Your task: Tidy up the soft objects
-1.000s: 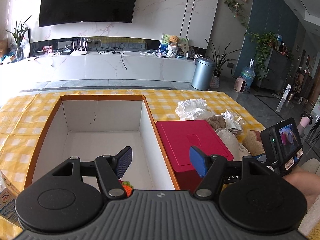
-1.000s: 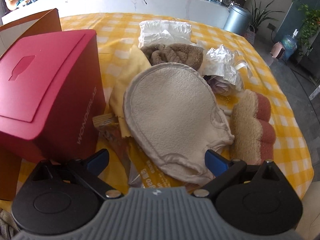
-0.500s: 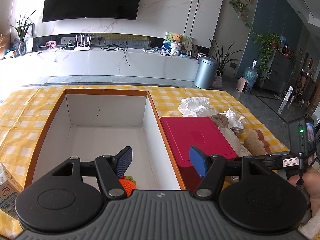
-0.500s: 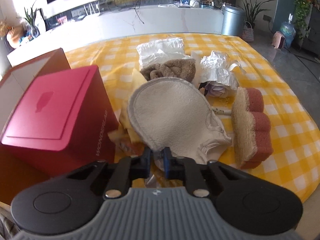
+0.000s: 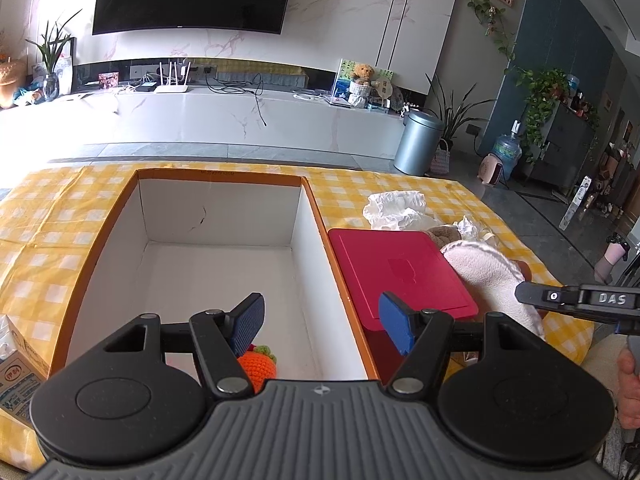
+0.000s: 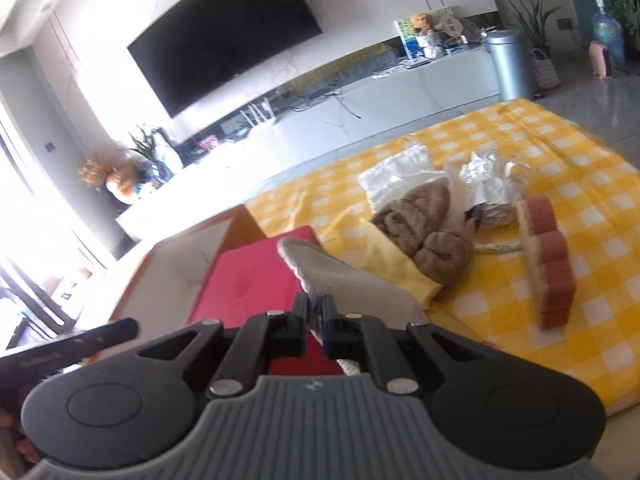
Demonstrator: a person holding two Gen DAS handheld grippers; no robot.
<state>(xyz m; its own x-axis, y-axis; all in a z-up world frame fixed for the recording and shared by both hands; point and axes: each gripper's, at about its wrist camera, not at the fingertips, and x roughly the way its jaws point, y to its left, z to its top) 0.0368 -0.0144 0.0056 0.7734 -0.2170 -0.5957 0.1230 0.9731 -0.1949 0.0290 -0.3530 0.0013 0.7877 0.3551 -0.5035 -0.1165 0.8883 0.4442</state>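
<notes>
My right gripper point(image 6: 316, 312) is shut on the edge of a cream bath mitt point(image 6: 340, 280). It holds the mitt lifted and tilted over the corner of the red box point(image 6: 248, 280). In the left wrist view the mitt point(image 5: 484, 272) hangs from that gripper point(image 5: 522, 294) at the right, beside the red box point(image 5: 400, 272). My left gripper point(image 5: 320, 320) stands open and empty above the near end of the orange-rimmed cardboard box point(image 5: 316, 208). An orange crochet toy point(image 5: 256, 364) lies on the box floor.
On the yellow checked cloth lie a brown towel point(image 6: 424, 224), a yellow cloth point(image 6: 396, 264), a white plastic bag point(image 6: 396, 180), a crinkled foil wrapper point(image 6: 488, 188) and a red-brown sponge point(image 6: 548, 256). A milk carton point(image 5: 16, 376) stands left of the cardboard box.
My right gripper shut on the mitt's near edge, then rose and rolled, lifting the mitt off the pile toward the red box. The left gripper stayed where it was, open.
</notes>
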